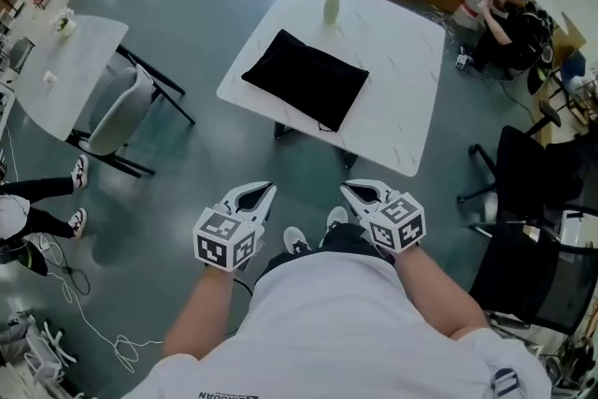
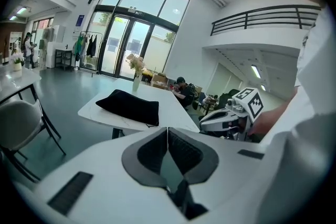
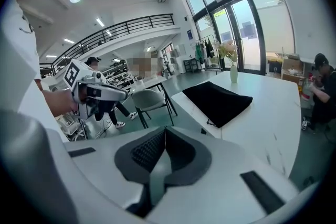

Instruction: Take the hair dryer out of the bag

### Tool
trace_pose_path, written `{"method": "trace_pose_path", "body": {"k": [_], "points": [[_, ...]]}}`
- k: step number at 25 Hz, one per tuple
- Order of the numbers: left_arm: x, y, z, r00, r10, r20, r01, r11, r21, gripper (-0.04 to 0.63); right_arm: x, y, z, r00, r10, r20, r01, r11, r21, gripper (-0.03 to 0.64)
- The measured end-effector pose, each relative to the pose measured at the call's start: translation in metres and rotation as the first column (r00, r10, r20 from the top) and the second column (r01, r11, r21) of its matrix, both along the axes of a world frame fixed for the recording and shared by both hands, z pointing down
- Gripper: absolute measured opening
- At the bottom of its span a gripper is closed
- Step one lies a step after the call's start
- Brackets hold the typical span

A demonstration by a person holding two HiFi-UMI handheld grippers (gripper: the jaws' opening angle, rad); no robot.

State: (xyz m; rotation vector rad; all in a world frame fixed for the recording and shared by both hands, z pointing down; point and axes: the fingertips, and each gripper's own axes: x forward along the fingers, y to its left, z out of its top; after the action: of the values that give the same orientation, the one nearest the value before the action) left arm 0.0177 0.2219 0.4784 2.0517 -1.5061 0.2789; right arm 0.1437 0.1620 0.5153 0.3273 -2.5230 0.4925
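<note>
white table [image 1: 402, 79] bears black bag [image 1: 306, 79]; left gripper [image 1: 258, 198], right gripper [image 1: 360, 194] closed, empty.

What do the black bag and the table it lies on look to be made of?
Black bag: soft cloth, matte, possibly velvety; it sags flat with rounded edges and no shine. Table: white, marble-look top, faint grey veins, slight sheen; stone or laminate, cannot tell.

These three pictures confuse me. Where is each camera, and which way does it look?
Head view: on the person's head, looking steeply down at the table; arms and shirt showing.
Left gripper view: on the left gripper, looking along its shut jaws toward the table; the right gripper shows.
Right gripper view: on the right gripper, facing likewise; the left gripper shows.
Shared: the black bag.
</note>
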Motion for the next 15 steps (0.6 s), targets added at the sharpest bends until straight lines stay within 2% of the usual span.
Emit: {"method": "trace_pose_path", "body": {"k": [8, 15], "points": [[0.002, -0.012, 0.004, 0.999, 0.032, -0.006, -0.032, 0.999, 0.004, 0.018, 0.001, -0.016, 0.011, 0.999, 0.031, -0.018, -0.031, 0.999, -0.019, 0.017], [-0.018, -0.03, 0.007, 0.999, 0.029, 0.022, -0.028, 0.999, -0.034, 0.018, -0.017, -0.05, 0.003, 0.998, 0.06, 0.023, -0.06, 0.998, -0.015, 0.017]]}}
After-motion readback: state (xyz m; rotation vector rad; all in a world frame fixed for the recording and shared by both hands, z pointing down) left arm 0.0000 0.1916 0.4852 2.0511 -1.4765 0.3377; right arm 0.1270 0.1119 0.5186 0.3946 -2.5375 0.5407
